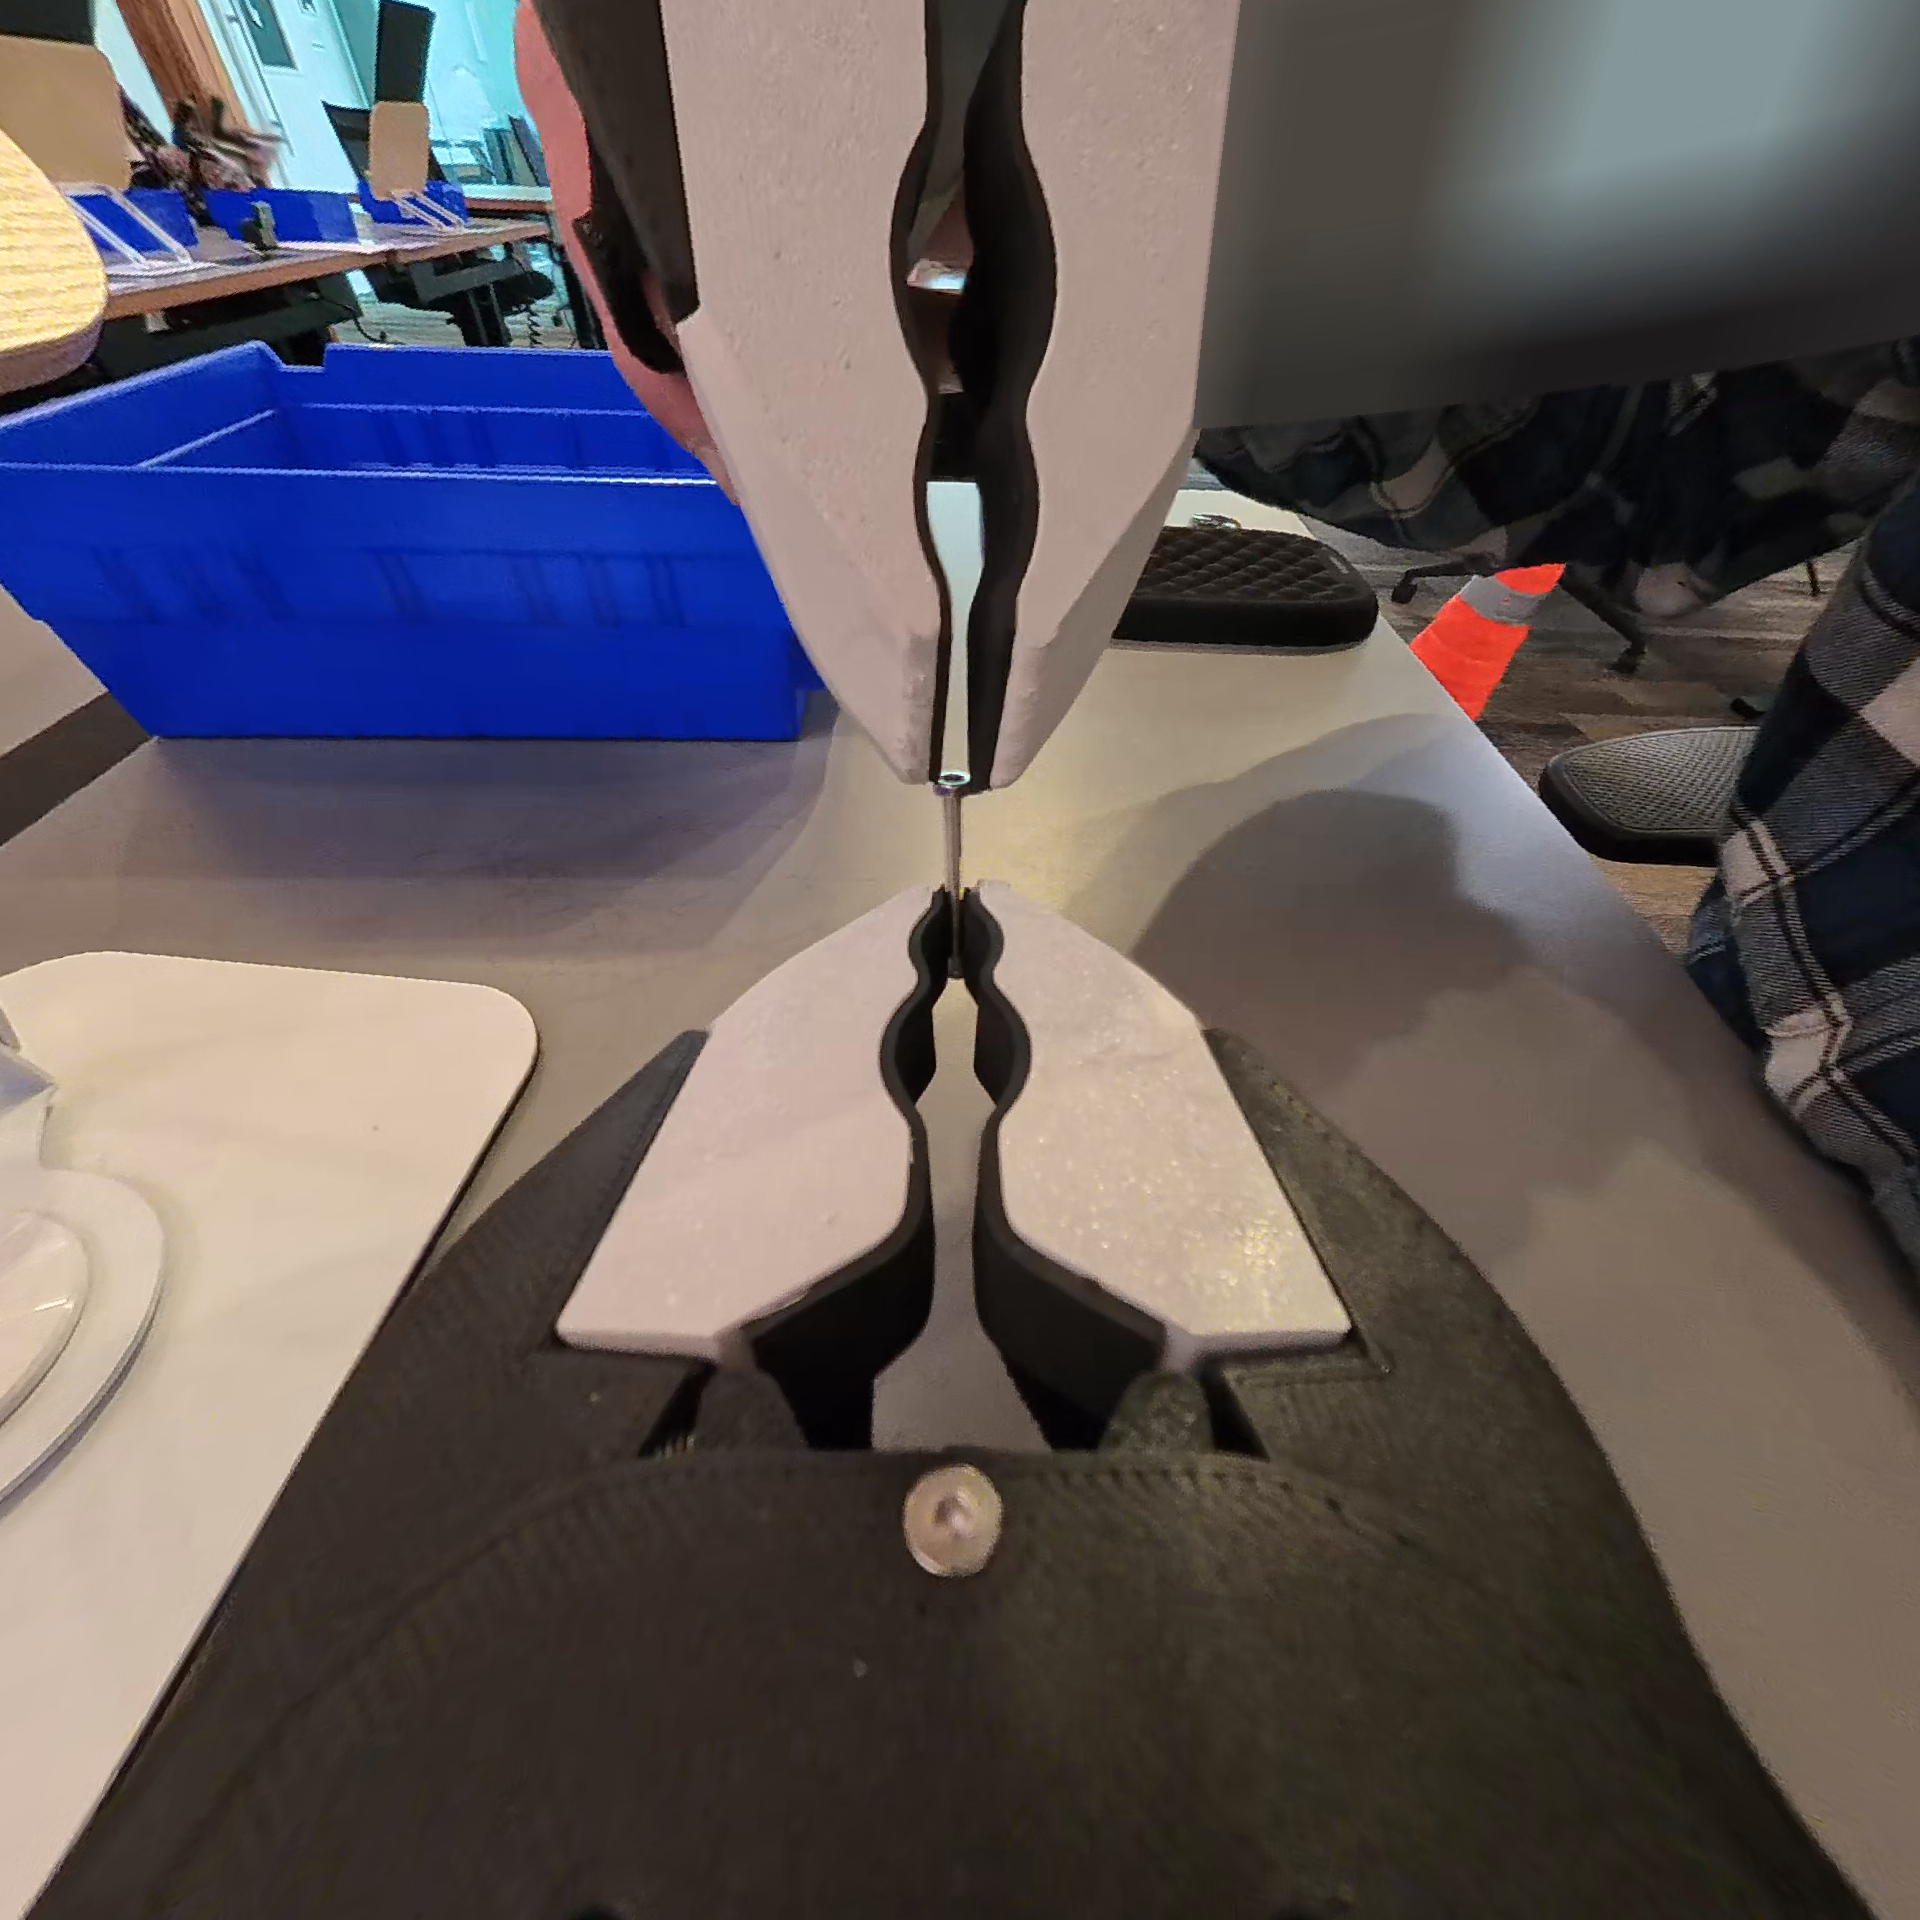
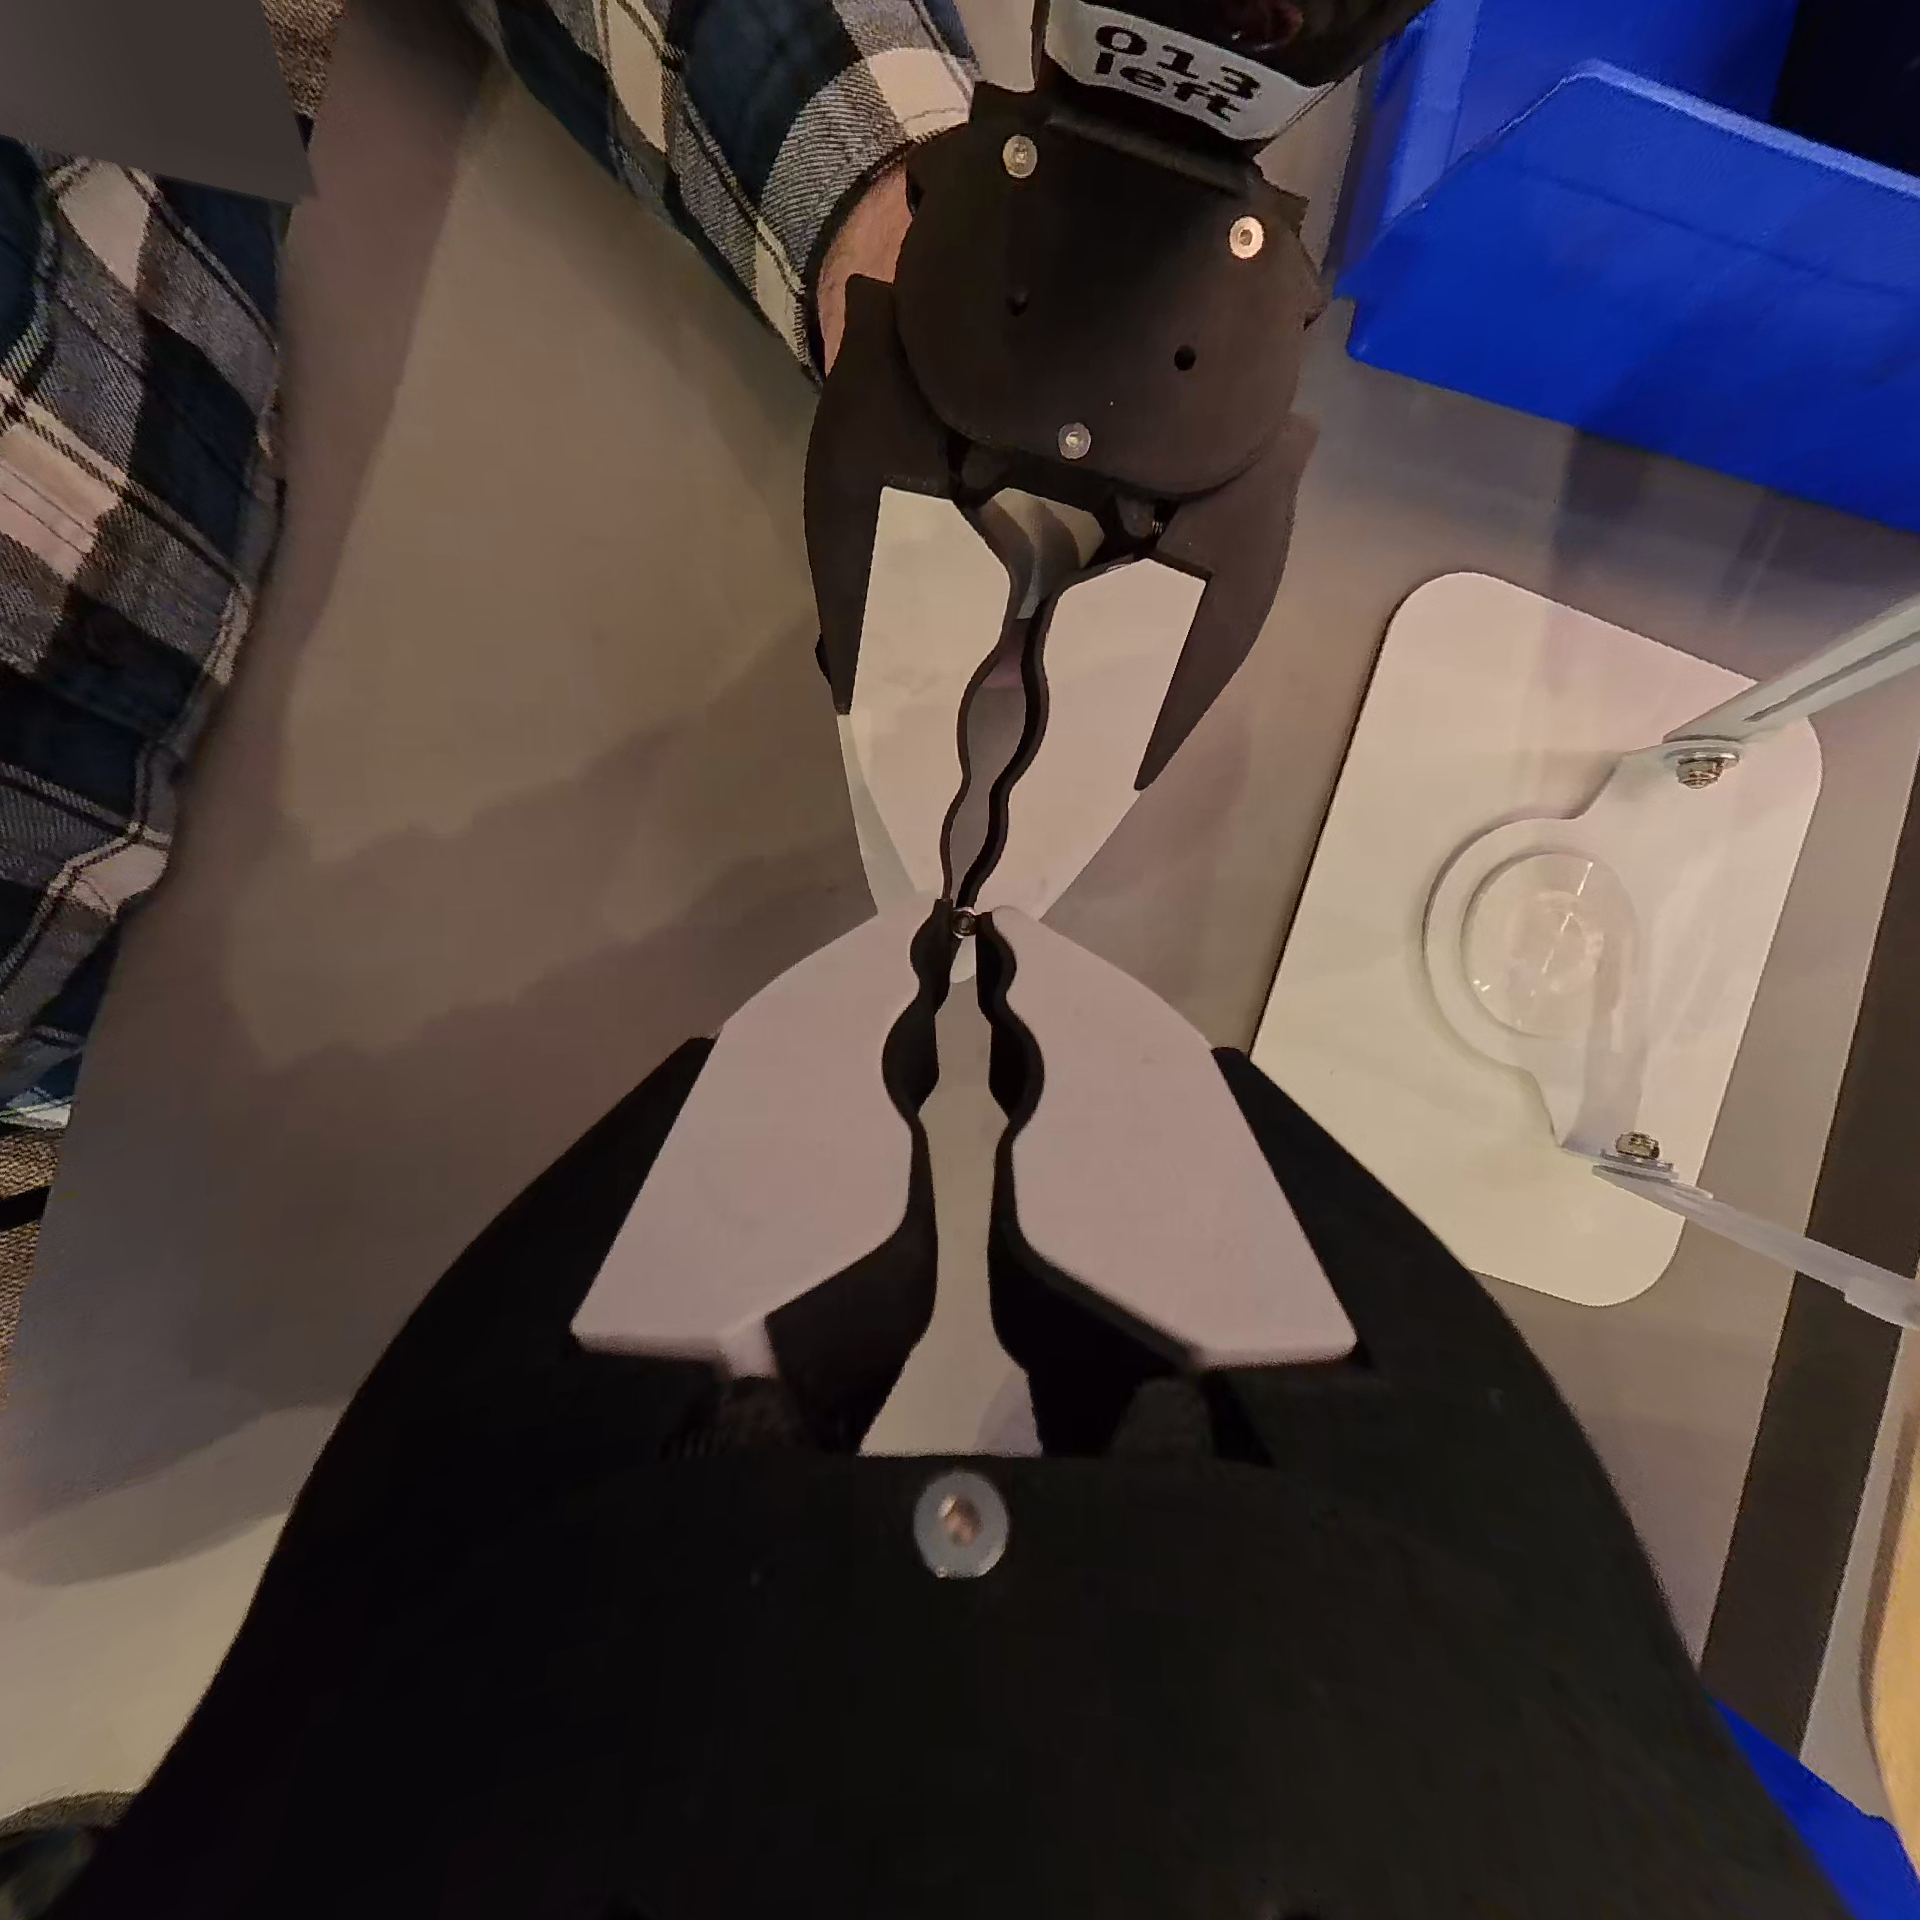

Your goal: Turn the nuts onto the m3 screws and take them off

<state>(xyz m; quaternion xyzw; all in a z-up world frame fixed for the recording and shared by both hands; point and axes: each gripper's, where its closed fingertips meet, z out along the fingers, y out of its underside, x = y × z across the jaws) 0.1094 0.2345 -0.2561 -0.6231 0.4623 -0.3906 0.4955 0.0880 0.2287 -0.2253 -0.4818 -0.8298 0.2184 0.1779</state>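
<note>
My left gripper (image 1: 954,904) is clamped nearly closed on the shaft of a thin steel screw (image 1: 950,842); my right gripper (image 2: 966,920) pinches its head. Only my right view shows the clear plastic bracket (image 2: 1621,935) on a white mat (image 2: 1455,665); my left shows the grey table's (image 1: 1351,748) edge, blue bin (image 1: 416,540) behind.

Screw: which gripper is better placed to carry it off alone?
Left, probably: the left gripper clamps the screw along its shaft; the right gripper pinches only the head at its tips.
</note>
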